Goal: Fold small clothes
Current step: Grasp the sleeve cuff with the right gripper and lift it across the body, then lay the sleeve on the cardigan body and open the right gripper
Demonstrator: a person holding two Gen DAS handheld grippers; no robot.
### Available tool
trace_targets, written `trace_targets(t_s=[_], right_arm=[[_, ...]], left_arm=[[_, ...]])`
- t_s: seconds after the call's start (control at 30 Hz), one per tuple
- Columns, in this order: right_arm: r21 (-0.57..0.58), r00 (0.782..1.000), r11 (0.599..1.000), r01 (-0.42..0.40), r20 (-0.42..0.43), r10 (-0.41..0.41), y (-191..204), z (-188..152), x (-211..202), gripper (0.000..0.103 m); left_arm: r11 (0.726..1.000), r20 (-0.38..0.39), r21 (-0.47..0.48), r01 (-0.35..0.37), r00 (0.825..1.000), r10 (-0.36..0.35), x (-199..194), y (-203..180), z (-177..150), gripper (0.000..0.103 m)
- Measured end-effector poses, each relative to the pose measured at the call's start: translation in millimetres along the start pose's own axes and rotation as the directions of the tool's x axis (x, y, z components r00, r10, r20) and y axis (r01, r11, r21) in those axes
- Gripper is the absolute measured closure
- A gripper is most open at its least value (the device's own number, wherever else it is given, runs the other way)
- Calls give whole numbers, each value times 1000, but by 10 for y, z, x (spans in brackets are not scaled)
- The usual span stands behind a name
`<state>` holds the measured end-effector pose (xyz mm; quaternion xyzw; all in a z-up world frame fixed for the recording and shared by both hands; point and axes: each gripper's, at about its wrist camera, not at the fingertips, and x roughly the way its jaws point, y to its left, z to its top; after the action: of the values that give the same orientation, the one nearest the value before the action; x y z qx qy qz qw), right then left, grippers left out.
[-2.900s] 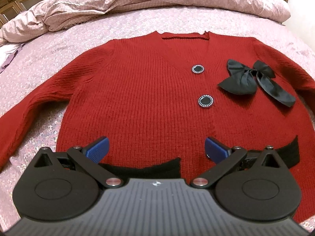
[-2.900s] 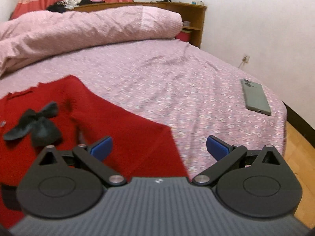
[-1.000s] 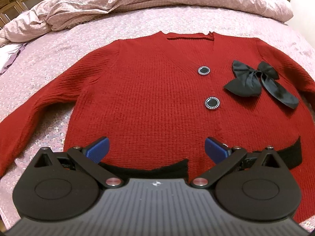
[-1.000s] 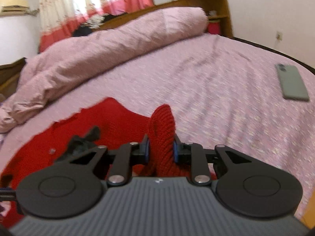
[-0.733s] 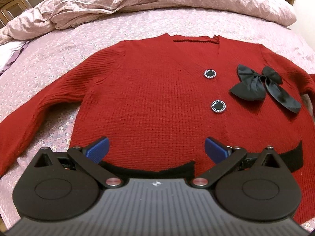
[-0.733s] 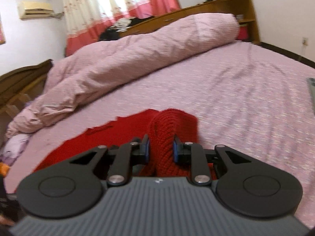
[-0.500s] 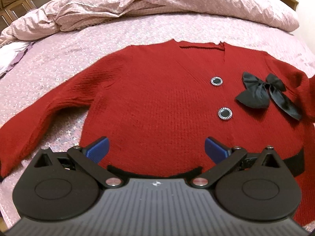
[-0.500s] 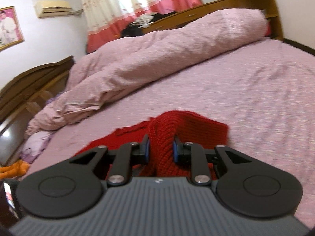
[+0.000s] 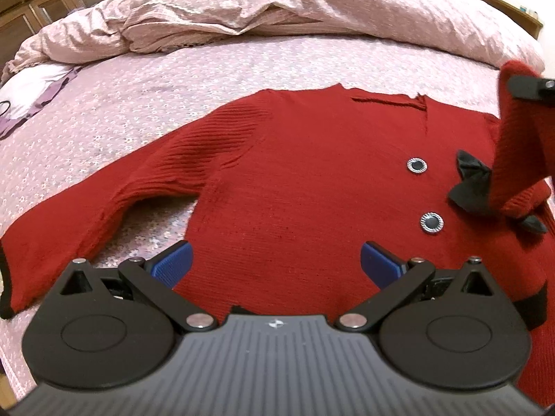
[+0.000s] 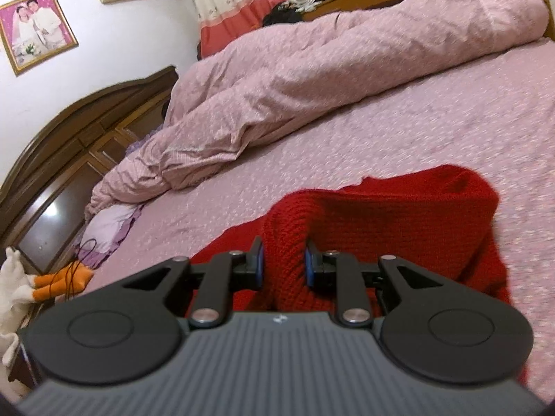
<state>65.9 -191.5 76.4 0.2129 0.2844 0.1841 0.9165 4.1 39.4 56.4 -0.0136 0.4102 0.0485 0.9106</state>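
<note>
A red knit cardigan (image 9: pixel 305 187) with two round buttons and a black bow (image 9: pixel 468 187) lies face up on the pink bed. My left gripper (image 9: pixel 275 265) hovers open over its lower hem, nothing between the blue pads. My right gripper (image 10: pixel 282 267) is shut on the cardigan's right sleeve (image 10: pixel 381 222), lifted off the bed. In the left wrist view that sleeve (image 9: pixel 513 152) hangs at the right edge over the bow, part of the right gripper showing above it. The left sleeve (image 9: pixel 114 194) lies spread out to the left.
A rumpled pink duvet (image 9: pixel 277 7) is heaped along the far side of the bed. A dark wooden headboard (image 10: pixel 69 159) stands at the left, with a lilac cloth (image 10: pixel 107 228) and a white and orange soft toy (image 10: pixel 41 284) beside it.
My right gripper has carried the right sleeve up and leftward over the cardigan's front, and it now hangs over the bow. The left gripper has shifted a little, still open.
</note>
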Motion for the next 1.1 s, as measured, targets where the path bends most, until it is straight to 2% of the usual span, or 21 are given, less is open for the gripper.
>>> trace_targets(t_s=[0.53,0.6,0.67,0.77,0.83,1.03,1.1], right_arm=[[-21,988,1000,-2,-152,-1,194,-221,915,76],[-33,987,999,-2,-161,-4,207,-252,980,72],[-45,986,999,-9,-165,1,223,-262,1025,57],[-52,988,998,-28,-152,20,251,-250,972,43],[-82,991,997,-16,-133,5,301,-221,906,38],[-117,995,993,-10,-100,-2,280,-135,575,38],[-136,993,990,26,-107,-41,231,-128,478,38]], left_arm=[[998,-34,-53,-24,999,22,243,232,46,0],[998,-39,-56,-28,999,26,268,250,53,0],[998,-40,-57,-31,999,29,277,262,57,0],[998,-34,-59,-32,999,30,267,275,71,0],[998,-26,-60,-27,999,26,242,270,80,0],[999,4,-49,9,1000,-9,129,197,98,0],[999,12,-41,31,999,-30,80,160,99,0]])
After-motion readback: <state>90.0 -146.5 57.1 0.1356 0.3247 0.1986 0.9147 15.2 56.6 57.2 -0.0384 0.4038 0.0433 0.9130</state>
